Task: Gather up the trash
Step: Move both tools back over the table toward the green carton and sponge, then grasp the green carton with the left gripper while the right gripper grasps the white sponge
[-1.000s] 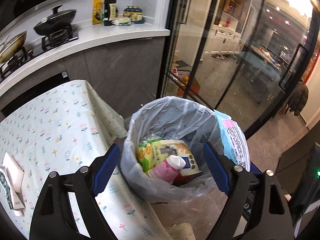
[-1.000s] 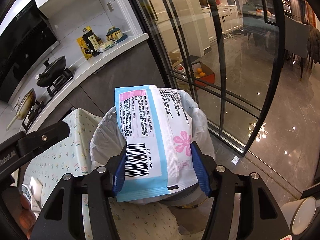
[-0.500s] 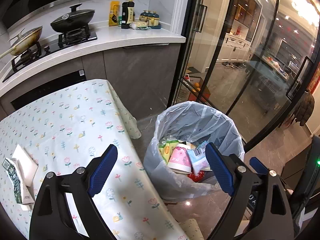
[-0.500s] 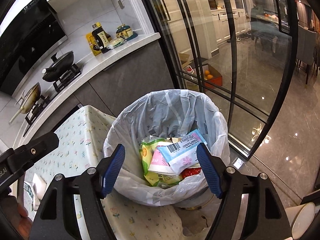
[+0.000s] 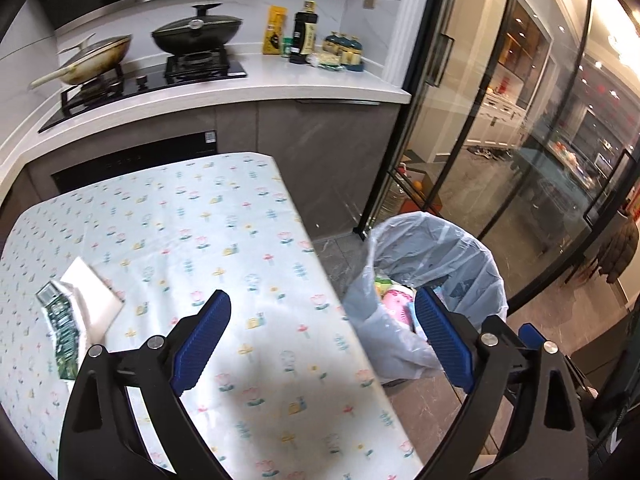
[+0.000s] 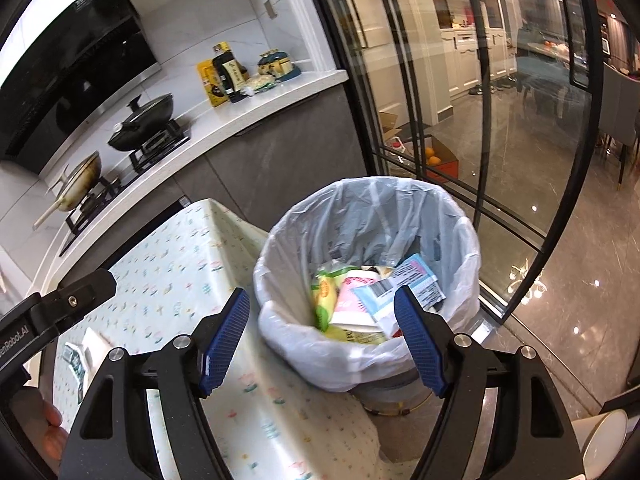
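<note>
A bin lined with a clear plastic bag (image 6: 460,240) stands on the floor beside the table and also shows in the left wrist view (image 5: 480,264). Inside lie a blue and white wipes packet (image 6: 404,284), a green and yellow snack bag (image 6: 326,296) and a pink cup (image 6: 352,296). My right gripper (image 6: 320,316) is open and empty, above the bin's near rim. My left gripper (image 5: 320,332) is open and empty over the table's right edge. A torn green and white wrapper (image 5: 64,324) and a white paper (image 5: 94,292) lie on the table at the left.
The table has a floral cloth (image 5: 192,220). Behind it runs a kitchen counter (image 5: 280,88) with pans on a hob and bottles. Glass sliding doors (image 6: 500,120) stand behind the bin. A white cup (image 6: 600,440) sits at the lower right.
My right gripper opened and dropped the blue wipes packet into the bin. Both grippers pulled back from the bin; the left one swung towards the table.
</note>
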### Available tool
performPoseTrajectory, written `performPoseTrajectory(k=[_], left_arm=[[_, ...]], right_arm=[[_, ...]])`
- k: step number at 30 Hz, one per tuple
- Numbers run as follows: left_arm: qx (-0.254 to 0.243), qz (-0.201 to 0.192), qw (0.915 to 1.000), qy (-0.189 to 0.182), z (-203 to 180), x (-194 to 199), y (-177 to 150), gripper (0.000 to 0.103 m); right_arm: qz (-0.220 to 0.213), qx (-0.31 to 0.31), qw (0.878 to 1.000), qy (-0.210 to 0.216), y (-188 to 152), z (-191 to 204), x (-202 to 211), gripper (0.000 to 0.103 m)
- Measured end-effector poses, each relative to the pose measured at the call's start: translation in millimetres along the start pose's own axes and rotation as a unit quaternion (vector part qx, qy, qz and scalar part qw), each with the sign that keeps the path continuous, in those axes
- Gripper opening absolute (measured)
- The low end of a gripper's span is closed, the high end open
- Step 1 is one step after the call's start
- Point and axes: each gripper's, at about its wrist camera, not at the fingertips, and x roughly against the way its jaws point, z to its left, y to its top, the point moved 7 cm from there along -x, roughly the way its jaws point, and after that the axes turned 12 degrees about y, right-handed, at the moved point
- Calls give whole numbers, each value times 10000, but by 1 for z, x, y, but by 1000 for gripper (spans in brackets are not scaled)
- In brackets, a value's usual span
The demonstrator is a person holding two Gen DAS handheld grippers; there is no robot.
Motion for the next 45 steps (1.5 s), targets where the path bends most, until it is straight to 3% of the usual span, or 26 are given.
performPoseTrajectory(k=[29,45], left_arm=[[975,13,9935,593,169,28,-41,91],[1432,506,9834,991,248,-5,-82,92]], right_arm=[[408,883,9943,443,-62,146,0,72],[736,1203,9883,576,-93,201,-28,72]])
